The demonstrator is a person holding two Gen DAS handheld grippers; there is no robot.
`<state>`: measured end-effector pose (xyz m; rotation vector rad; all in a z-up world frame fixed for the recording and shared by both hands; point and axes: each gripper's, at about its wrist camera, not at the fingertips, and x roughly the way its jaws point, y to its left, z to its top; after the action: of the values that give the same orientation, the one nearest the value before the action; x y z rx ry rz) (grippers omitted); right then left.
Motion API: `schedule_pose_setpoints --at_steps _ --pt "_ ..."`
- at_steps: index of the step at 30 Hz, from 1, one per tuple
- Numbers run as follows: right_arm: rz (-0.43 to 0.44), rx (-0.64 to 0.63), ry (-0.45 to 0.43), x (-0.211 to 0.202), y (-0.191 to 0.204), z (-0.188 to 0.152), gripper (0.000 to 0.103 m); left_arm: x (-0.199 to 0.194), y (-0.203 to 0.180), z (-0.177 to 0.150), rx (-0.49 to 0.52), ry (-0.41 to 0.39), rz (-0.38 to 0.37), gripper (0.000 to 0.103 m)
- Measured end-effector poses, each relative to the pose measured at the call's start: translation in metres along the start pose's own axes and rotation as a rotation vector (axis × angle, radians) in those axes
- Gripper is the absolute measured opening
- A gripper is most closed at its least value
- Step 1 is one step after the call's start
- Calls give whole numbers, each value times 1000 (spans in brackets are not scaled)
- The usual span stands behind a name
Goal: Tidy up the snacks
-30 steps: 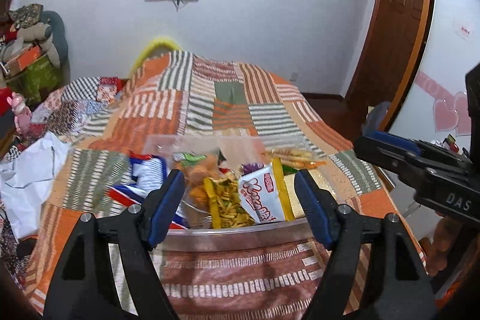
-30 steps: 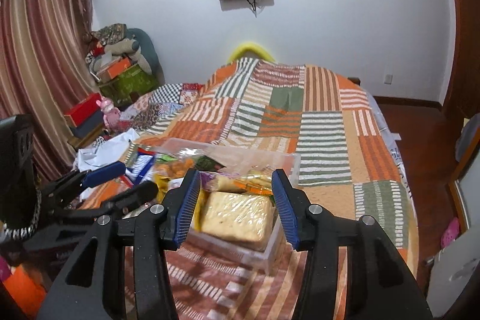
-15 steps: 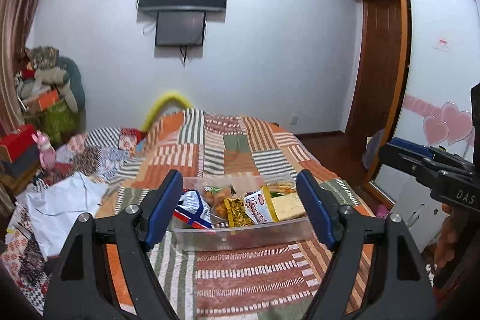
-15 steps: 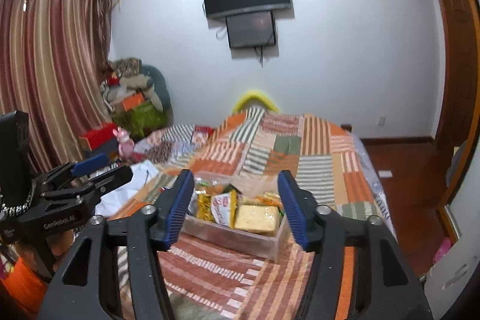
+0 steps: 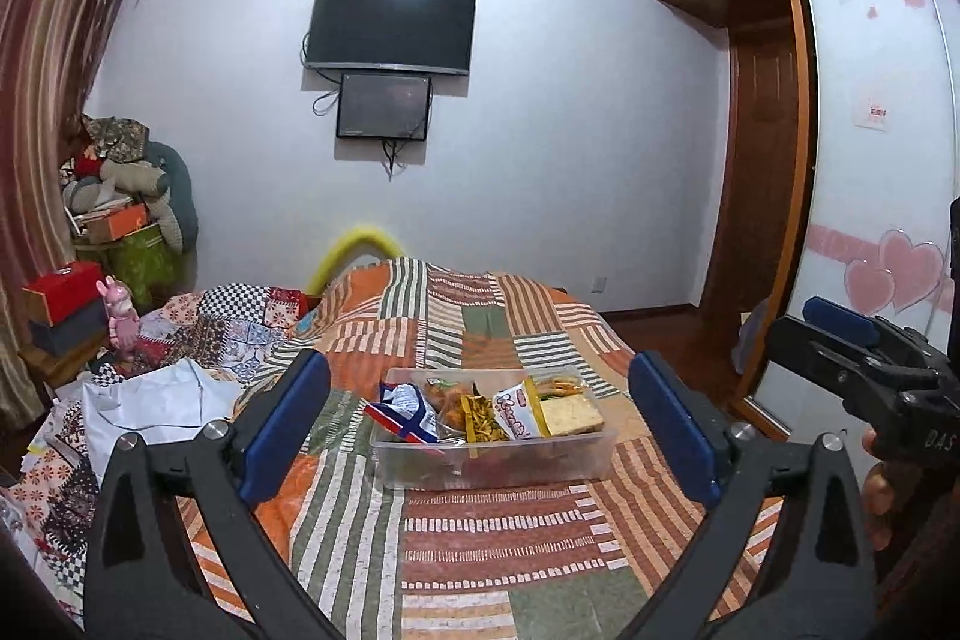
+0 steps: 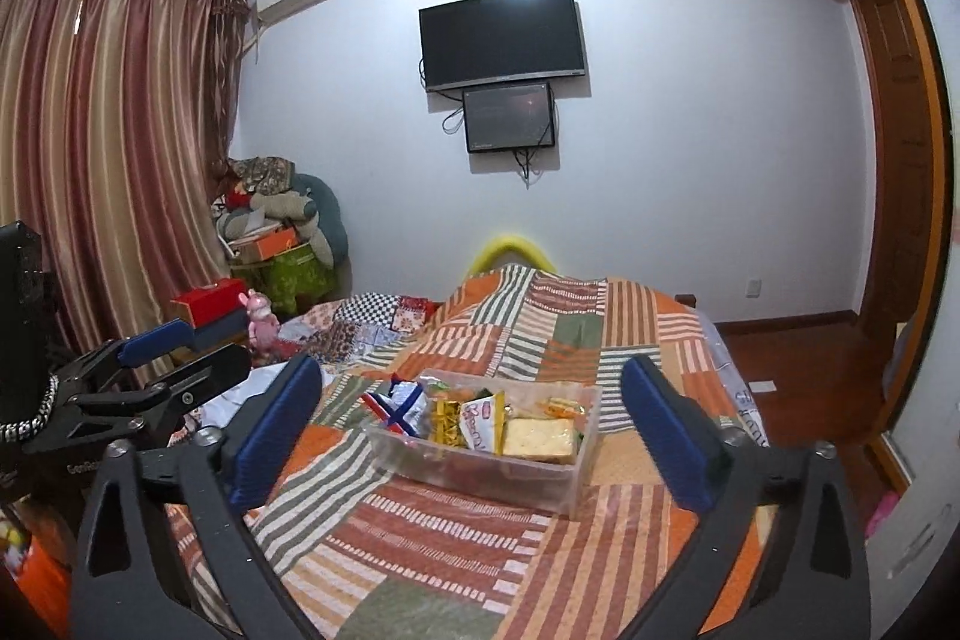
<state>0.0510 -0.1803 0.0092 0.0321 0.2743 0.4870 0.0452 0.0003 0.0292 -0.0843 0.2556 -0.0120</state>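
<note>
Both grippers have pulled well back from the clear plastic bin point(image 5: 492, 451) in the last second, so the whole bed now shows where a moment ago the packets filled the view. The left gripper point(image 5: 480, 427) and right gripper point(image 6: 474, 427) hang with jaws spread wide, gripping nothing. The snacks, including a red-and-blue bag point(image 5: 403, 413), a white pouch point(image 5: 517, 415) and a cracker pack point(image 6: 540, 439), all sit inside the bin, so I judge the sorting finished or nearly so. The bin rests on a patchwork quilt point(image 5: 480, 538); a television point(image 6: 503, 38) hangs on the far wall, striped curtains point(image 6: 102, 148) at the left.
</note>
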Motion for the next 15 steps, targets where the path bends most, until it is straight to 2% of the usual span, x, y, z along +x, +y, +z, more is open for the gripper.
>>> schedule_pose_setpoints --at_steps 15 --pt "-20 7 -3 -8 5 -10 103 -3 2 -11 -4 16 0 102"
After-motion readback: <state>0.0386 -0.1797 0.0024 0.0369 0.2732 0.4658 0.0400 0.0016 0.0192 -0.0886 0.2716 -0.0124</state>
